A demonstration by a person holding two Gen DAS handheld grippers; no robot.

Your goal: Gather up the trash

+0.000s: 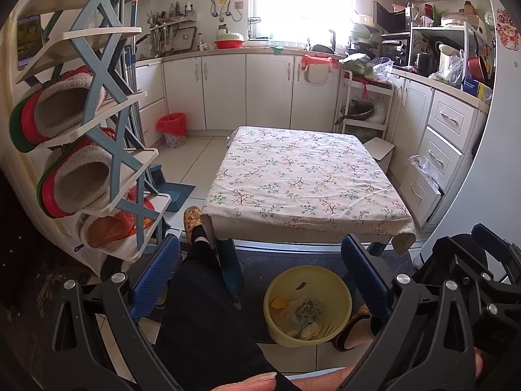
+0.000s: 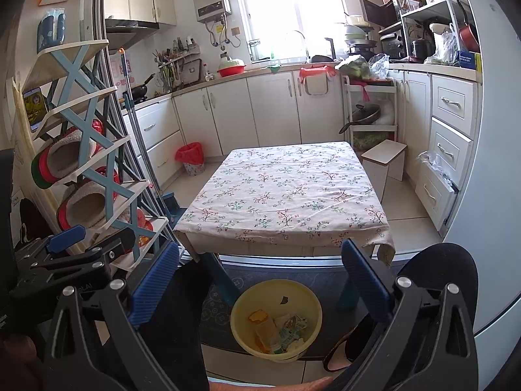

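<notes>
Trash [image 2: 278, 329] sitting in yellow bucket [image 2: 241, 312] on floor, just in front of table's near edge, between operator's feet. Looks like crumpled wrappers, paper scraps, an orange peel-like piece [image 1: 278, 302], one small dark scrap stuck on inner wall. Probably all light, soft, crushable; nothing fragile visible. For single pieces: pinch on a raised fold, not flat against bucket bottom. Bucket itself: thin plastic, likely light, rim flexes a bit; best grip on rim wall [image 1: 338, 285], one finger inside, one outside. Smooth plastic, may slip if tilted.

Table [image 2: 283, 192] with floral cloth shows no trash on top in either view; task looks near done or done.

Left gripper [image 1: 260, 280] spread wide, nothing between fingers, hanging above bucket and operator's left leg. Right gripper [image 2: 263, 280] likewise spread, holding nothing, bucket framed between its fingers.

Further out: shoe rack [image 1: 107, 150] with slippers at left, red-lined bin [image 1: 172, 128] by cabinets, small stool [image 2: 384, 159] at right.
</notes>
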